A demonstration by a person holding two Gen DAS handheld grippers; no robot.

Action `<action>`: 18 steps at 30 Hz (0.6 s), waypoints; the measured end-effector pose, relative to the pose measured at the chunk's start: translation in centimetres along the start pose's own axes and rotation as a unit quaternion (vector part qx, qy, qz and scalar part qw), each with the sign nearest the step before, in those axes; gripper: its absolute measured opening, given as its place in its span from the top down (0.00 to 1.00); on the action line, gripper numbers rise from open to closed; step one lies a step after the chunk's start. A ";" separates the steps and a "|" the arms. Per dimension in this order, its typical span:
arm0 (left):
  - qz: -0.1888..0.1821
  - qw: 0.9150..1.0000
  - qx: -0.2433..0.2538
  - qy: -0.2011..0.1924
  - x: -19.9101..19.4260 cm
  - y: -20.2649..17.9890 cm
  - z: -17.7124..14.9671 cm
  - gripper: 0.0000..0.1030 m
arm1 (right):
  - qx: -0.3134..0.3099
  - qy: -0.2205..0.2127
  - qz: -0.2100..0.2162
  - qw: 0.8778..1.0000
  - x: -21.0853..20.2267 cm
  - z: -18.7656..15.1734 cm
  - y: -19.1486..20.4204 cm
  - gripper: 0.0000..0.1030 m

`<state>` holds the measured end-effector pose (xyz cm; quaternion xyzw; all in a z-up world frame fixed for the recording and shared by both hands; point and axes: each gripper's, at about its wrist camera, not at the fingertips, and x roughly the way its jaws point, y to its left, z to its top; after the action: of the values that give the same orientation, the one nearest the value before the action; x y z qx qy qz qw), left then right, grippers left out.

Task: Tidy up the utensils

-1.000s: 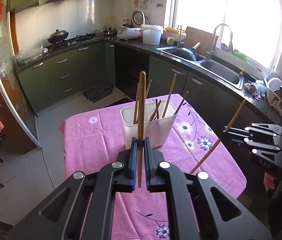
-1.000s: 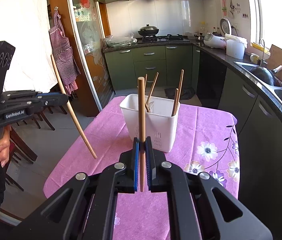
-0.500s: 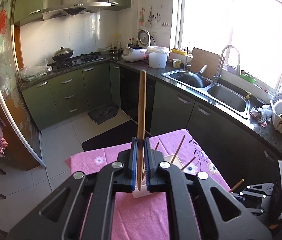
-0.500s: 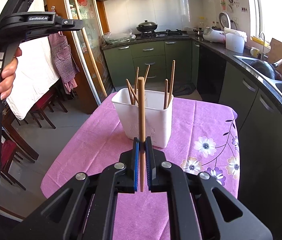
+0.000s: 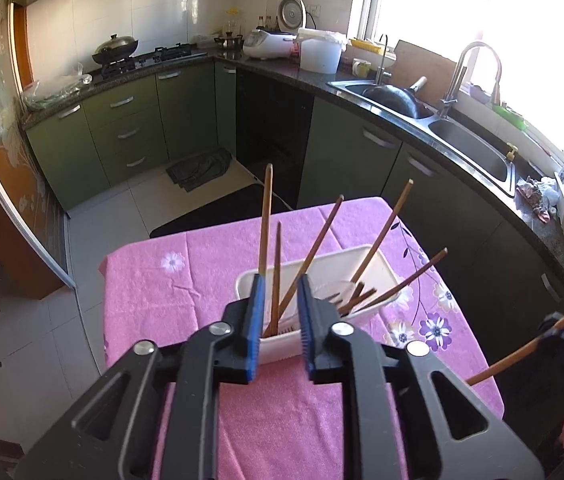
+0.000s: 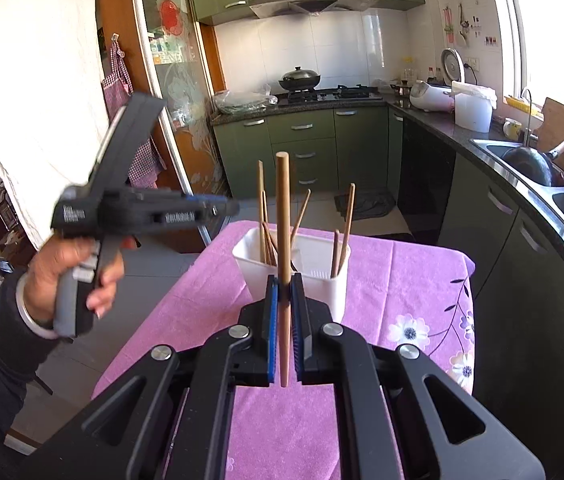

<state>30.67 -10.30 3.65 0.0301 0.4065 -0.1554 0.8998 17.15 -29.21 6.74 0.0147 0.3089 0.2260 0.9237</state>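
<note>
My left gripper (image 5: 279,320) hangs directly above the white holder (image 5: 378,258), its fingers (image 5: 254,320) having just been opening and now apart, gripping nothing; a light chopstick (image 5: 265,216) stands in the holder with the darker ones, just behind the left finger. My right gripper (image 6: 283,328) sits in front of the holder on the near side of the pink-clothed bench (image 6: 402,264), fingers clamped on one upright chopstick (image 6: 283,240).
</note>
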 end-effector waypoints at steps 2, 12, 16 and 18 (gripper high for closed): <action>0.001 1.000 -0.007 -0.007 0.0 0.2 -1.7 0.63 | 0.001 -0.017 -0.001 1.000 -0.1 1.7 0.3 0.93; 0.068 0.990 0.016 -0.123 -6.6 -0.2 -10.0 0.26 | 0.019 -0.091 -0.047 0.995 1.9 9.0 -0.7 0.93; 0.080 0.986 0.013 -0.145 -8.3 -0.4 -12.7 0.21 | 0.021 -0.070 -0.066 0.995 5.0 9.1 -1.4 0.93; 0.084 0.986 0.019 -0.142 -8.6 -0.8 -13.7 0.21 | 0.020 -0.052 -0.065 0.996 6.6 8.5 -1.5 0.93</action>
<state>15.24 -6.41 0.92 0.0586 0.2677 -0.0890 0.9576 27.37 -26.82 9.63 0.0252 0.2649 0.1582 0.9509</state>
